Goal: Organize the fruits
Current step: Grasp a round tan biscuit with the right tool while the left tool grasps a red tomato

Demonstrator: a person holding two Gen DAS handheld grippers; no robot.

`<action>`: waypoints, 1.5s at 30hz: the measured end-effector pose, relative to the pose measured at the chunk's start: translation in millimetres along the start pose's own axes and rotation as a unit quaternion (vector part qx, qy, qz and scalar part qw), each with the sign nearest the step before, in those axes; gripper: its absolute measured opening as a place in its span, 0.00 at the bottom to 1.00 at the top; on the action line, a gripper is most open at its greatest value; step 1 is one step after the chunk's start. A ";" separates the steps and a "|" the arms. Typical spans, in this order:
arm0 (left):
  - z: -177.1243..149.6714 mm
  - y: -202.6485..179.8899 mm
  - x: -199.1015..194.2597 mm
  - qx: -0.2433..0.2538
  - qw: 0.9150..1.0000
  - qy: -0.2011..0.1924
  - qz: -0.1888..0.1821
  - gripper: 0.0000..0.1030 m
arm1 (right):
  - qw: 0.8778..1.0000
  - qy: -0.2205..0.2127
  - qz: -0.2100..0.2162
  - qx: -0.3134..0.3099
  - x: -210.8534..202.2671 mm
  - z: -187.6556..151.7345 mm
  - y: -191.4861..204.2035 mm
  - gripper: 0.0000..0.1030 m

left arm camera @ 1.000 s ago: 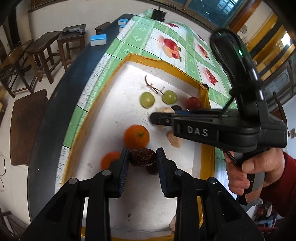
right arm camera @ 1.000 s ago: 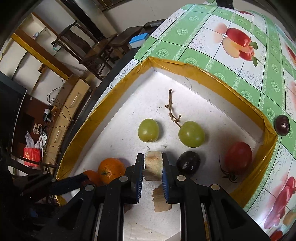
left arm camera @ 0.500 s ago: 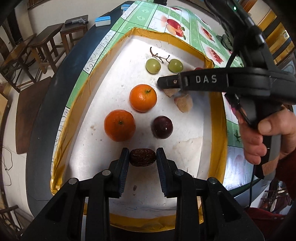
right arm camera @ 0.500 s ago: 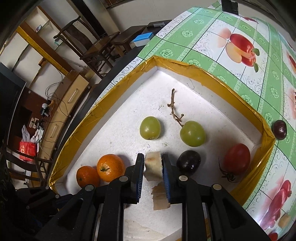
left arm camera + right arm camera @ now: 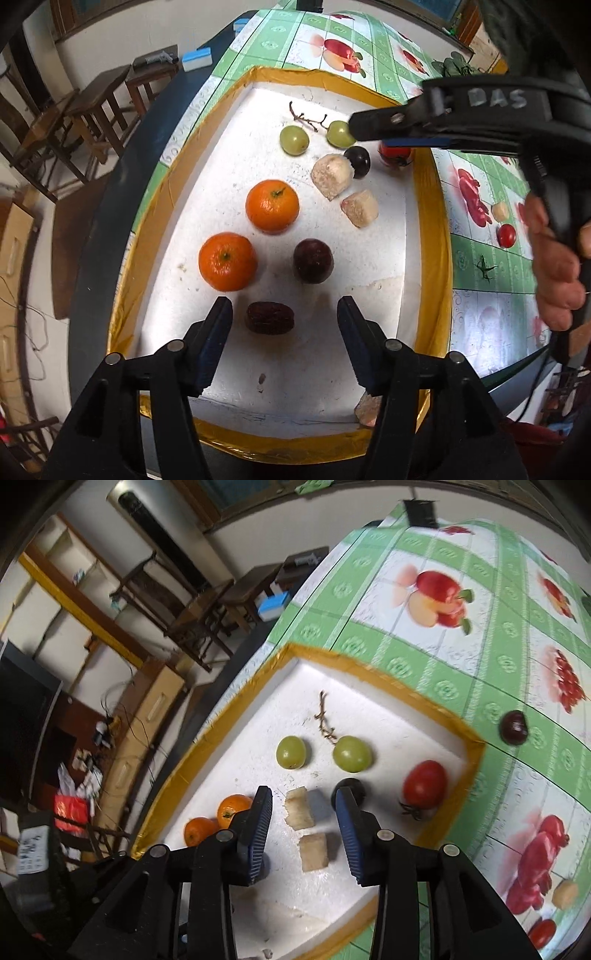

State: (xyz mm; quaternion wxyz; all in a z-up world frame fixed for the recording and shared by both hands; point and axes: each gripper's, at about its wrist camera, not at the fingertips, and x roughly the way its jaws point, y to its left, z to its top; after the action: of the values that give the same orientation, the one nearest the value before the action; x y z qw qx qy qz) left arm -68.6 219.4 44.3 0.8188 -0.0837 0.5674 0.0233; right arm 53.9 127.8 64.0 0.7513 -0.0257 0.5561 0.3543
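Observation:
A white tray with a yellow rim (image 5: 428,229) holds the fruit. My left gripper (image 5: 283,301) is opening above the tray's near end. A dark brown date (image 5: 270,317) lies free on the tray between its fingers. Beyond it sit a dark plum (image 5: 313,260) and two oranges (image 5: 227,260). My right gripper (image 5: 303,792) is opening too, and a pale fruit chunk (image 5: 300,808) lies untouched below its jaws, with a second chunk (image 5: 314,851) nearer. Two green grapes (image 5: 291,752), a dark grape (image 5: 358,160) and a tomato (image 5: 424,783) sit further back.
A bare grape stem (image 5: 325,720) lies at the tray's far end. On the green fruit-print tablecloth (image 5: 406,657) to the right are a dark round fruit (image 5: 513,727), a small tomato (image 5: 506,235) and a pale piece (image 5: 500,211). Wooden stools (image 5: 92,110) stand left of the table.
Both grippers have let go. The date now lies on the tray between the left fingers, and the chunk under the right ones. The right gripper has risen from the tray.

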 end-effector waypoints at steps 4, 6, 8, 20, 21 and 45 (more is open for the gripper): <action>3.1 -9.8 -8.0 0.010 1.000 -0.011 0.004 0.61 | 1.000 -0.019 0.005 0.022 -22.3 -3.0 -17.6 0.40; 4.7 -14.2 -11.4 0.014 1.000 -0.016 0.001 0.62 | 0.999 -0.026 0.001 0.033 -31.0 -4.0 -25.8 0.40; 7.8 -21.3 -15.5 0.021 1.000 -0.020 -0.002 0.62 | 0.998 -0.032 -0.001 0.047 -40.0 -6.1 -40.7 0.40; 24.5 -73.0 -24.3 0.068 0.997 -0.030 -0.036 0.62 | 0.986 -0.063 -0.050 0.146 -93.8 -38.3 -147.6 0.42; 25.8 -81.1 -24.9 0.076 0.996 -0.033 -0.042 0.62 | 0.985 -0.065 -0.057 0.152 -99.2 -42.4 -156.3 0.42; 10.9 -203.3 31.3 0.139 0.972 0.041 -0.183 0.68 | 0.972 0.005 -0.099 0.214 -89.0 -87.9 -214.1 0.41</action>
State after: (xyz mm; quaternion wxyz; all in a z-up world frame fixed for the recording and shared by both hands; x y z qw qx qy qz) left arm -20.4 19.2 41.3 0.7887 -0.0722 0.5733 -0.2098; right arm 90.5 -115.1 30.5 0.7682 0.0791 0.6172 0.1508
